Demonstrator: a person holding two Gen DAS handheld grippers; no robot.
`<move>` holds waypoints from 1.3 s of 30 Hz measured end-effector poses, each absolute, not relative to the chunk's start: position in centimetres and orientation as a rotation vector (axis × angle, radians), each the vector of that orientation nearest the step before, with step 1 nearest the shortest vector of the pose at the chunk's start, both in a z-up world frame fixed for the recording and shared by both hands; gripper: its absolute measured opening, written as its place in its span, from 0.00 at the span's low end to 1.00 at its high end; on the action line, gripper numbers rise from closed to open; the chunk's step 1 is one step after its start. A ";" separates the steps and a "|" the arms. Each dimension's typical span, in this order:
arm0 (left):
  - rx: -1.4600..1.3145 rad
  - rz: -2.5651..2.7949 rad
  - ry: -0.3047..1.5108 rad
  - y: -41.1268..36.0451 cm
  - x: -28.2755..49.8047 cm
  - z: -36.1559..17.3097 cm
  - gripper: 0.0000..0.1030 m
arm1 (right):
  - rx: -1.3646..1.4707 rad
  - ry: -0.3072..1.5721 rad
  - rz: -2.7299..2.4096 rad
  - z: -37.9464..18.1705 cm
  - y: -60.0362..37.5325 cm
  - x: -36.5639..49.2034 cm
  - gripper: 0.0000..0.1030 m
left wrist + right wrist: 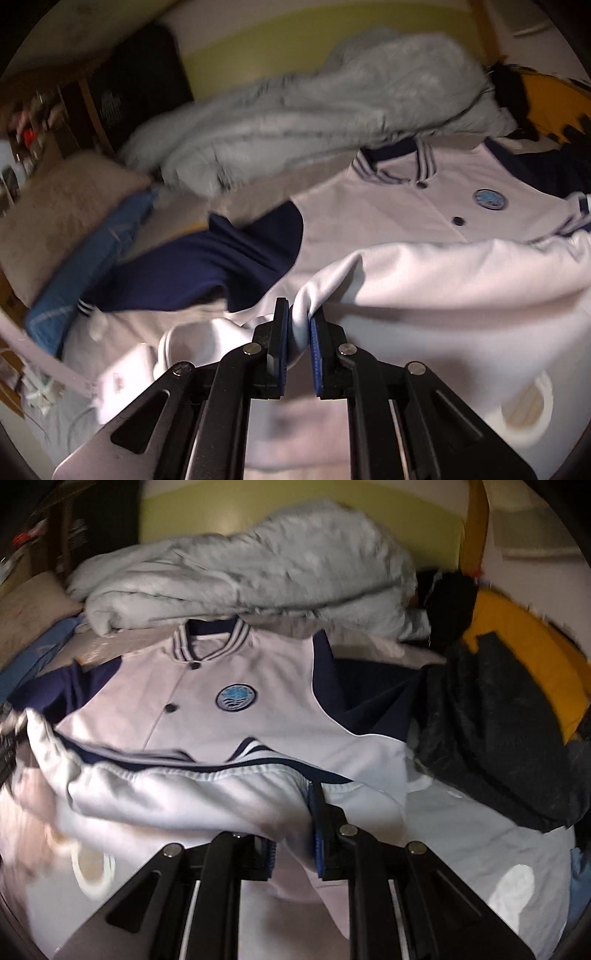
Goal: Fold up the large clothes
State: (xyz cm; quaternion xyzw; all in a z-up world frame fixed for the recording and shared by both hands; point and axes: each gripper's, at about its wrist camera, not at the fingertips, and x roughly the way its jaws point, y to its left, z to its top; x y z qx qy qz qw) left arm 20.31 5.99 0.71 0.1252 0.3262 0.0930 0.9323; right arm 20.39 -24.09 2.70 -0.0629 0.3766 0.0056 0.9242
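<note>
A white varsity jacket (388,206) with navy sleeves, a striped collar and a round blue badge lies face up on the bed, collar at the far side. My left gripper (300,317) is shut on a bunched fold of the jacket's white bottom edge, which is lifted off the bed. In the right wrist view the same jacket (258,716) has its lower hem raised and rolled toward the chest. My right gripper (295,812) is shut on that hem. White cloth drapes over its left finger, and only the right finger (317,801) shows fully.
A grey fluffy blanket (240,572) is heaped behind the collar. A dark garment (498,738) and yellow fabric (517,635) lie at the right. Blue jeans (92,251), a beige pillow (55,206) and a white box (122,380) lie at the left. A tape roll (528,410) sits near.
</note>
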 end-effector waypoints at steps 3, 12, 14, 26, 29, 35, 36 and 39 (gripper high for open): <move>0.270 0.164 0.642 5.6 15.1 1.9 0.10 | -0.159 0.753 0.034 2.8 -24.4 15.9 0.13; 0.202 0.094 0.787 5.0 3.6 0.0 0.10 | -0.173 0.943 0.055 0.1 -24.7 6.1 0.14; 0.228 0.113 0.791 4.6 3.0 -1.1 0.10 | -0.183 0.961 0.037 -0.7 -24.8 5.9 0.14; 0.144 0.113 0.762 5.6 5.5 1.0 0.10 | -0.136 0.875 0.050 1.2 -26.3 6.5 0.25; 0.114 0.120 0.750 6.2 8.4 2.3 0.10 | -0.131 0.828 0.042 2.8 -25.8 8.5 0.19; 0.145 0.140 0.813 6.3 18.4 2.8 0.09 | -0.166 0.859 -0.010 4.2 -24.6 17.3 0.10; 0.152 0.142 0.833 6.3 20.1 2.3 0.09 | -0.172 0.872 -0.017 4.1 -24.5 19.2 0.09; 0.135 0.151 0.901 6.9 25.4 0.1 0.09 | -0.205 0.923 -0.017 2.8 -24.1 24.4 0.09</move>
